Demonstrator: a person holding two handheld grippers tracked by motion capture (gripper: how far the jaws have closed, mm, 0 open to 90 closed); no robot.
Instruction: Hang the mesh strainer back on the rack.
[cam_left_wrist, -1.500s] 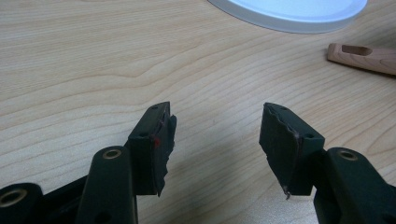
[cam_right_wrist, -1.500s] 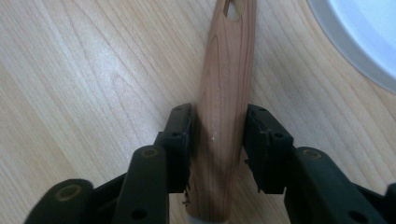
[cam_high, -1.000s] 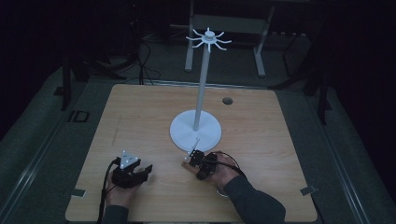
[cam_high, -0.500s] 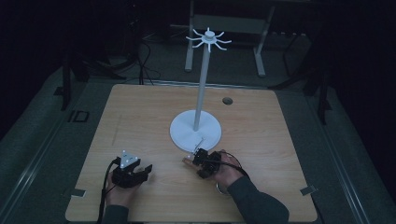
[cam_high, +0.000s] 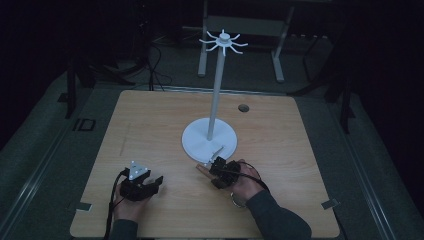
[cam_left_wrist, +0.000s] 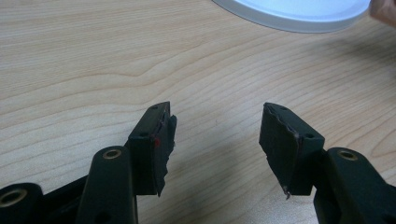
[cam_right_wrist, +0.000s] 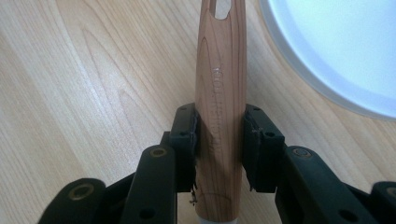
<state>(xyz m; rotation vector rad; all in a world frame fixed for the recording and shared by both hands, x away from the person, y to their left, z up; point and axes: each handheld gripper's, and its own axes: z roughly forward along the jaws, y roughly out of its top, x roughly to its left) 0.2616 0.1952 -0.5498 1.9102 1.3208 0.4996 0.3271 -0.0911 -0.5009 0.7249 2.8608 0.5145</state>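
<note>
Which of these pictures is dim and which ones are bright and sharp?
High view: dim, the surroundings nearly black, the white stand brightest. Right gripper view: bright and evenly lit, the wooden handle sharp between the jaws. Left gripper view: bright, wood grain crisp, soft shadow near the stand's rim.

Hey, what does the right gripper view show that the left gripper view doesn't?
Right gripper view: the right gripper has its fingers shut on a wooden handle with a slot near its far end and faint lettering along it. Left gripper view: the left gripper stands open with bare wood between its fingers. Both show the wooden table and the edge of the white round stand base.
</note>
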